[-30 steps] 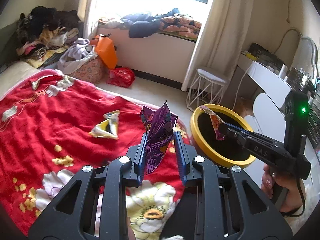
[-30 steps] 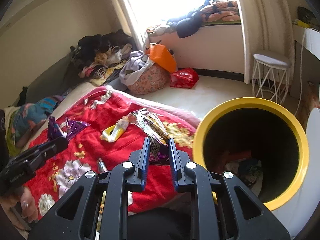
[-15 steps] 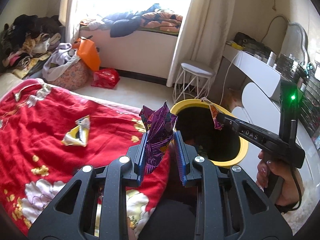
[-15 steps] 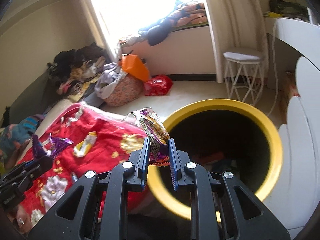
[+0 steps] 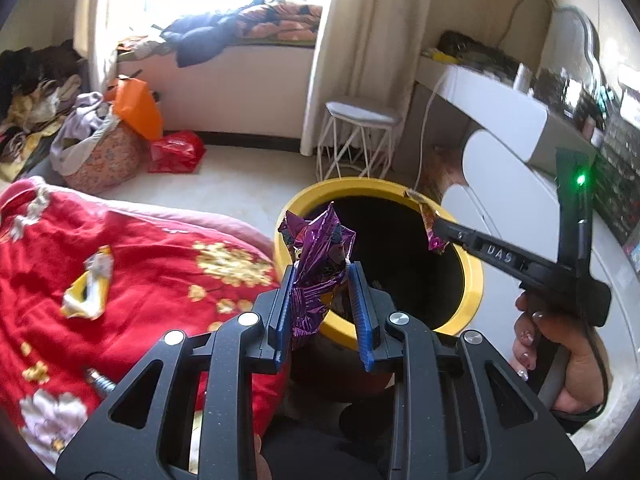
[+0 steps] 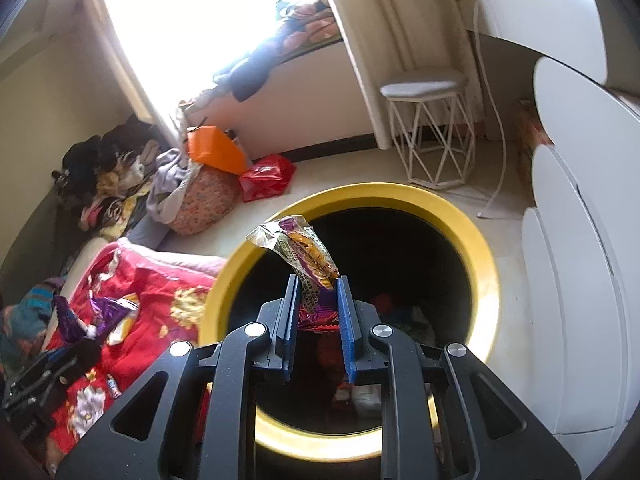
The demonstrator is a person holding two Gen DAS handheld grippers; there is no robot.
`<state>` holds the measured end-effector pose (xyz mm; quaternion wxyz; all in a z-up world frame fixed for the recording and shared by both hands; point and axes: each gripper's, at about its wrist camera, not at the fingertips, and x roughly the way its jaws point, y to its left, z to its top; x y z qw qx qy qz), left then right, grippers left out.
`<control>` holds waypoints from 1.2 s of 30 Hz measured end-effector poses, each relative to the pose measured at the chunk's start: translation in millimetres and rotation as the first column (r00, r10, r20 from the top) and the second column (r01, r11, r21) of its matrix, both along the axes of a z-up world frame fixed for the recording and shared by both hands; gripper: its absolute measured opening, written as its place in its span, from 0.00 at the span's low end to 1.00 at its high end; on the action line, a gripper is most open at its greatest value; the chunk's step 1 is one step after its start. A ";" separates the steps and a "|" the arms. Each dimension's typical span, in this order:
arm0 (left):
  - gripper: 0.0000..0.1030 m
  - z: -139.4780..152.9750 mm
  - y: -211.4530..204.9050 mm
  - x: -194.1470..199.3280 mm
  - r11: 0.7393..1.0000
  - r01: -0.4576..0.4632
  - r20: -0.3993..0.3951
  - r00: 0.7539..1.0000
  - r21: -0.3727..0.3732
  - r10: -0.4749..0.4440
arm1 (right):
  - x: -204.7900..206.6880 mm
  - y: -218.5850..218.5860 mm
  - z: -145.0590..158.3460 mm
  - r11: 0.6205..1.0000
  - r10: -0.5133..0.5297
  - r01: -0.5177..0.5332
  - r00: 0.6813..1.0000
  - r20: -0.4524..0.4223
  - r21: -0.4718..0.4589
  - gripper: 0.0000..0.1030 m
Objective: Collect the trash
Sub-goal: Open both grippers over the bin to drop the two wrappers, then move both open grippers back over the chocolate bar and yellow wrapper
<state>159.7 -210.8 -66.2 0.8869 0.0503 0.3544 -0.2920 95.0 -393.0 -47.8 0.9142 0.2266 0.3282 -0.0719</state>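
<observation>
My left gripper (image 5: 322,312) is shut on a crumpled purple foil wrapper (image 5: 316,264), held at the near rim of the yellow-rimmed black bin (image 5: 468,300). My right gripper (image 6: 318,316) is shut on a clear and orange snack wrapper (image 6: 304,252), held over the mouth of the bin (image 6: 486,276). The right gripper also shows in the left wrist view (image 5: 434,226), over the bin's far side. Several pieces of trash lie in the bin's bottom. A yellow-white wrapper (image 5: 88,288) lies on the red bedspread (image 5: 160,280).
A white wire stool (image 5: 356,136) stands behind the bin. White rounded furniture (image 6: 580,280) is to the right. A floral bag (image 5: 100,156), an orange bag and a red bag (image 5: 176,152) lie on the floor by the window bench. A small bulb-like item (image 5: 98,380) lies on the bed.
Both grippers have swung right from the bed toward the bin, each still holding its wrapper. The right gripper now hangs over the bin's opening.
</observation>
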 end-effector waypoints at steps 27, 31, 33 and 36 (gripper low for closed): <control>0.78 -7.2 39.0 7.8 0.983 -0.186 0.032 0.982 0.004 0.186 | 2.4 18.0 13.1 0.997 0.074 -0.076 0.995 0.061 0.028 0.52; 0.80 1.7 64.1 5.2 0.971 -0.238 0.040 0.970 -0.016 0.238 | 5.8 44.2 23.2 0.991 0.132 -0.133 0.988 0.081 0.012 0.57; 0.81 5.6 75.3 3.6 0.966 -0.258 0.046 0.965 -0.023 0.259 | 7.1 56.7 27.3 0.987 0.157 -0.158 0.984 0.086 0.002 0.59; 0.88 10.4 90.4 2.7 0.957 -0.288 0.048 0.956 -0.035 0.290 | 9.0 75.8 32.8 0.980 0.198 -0.197 0.976 0.092 -0.018 0.61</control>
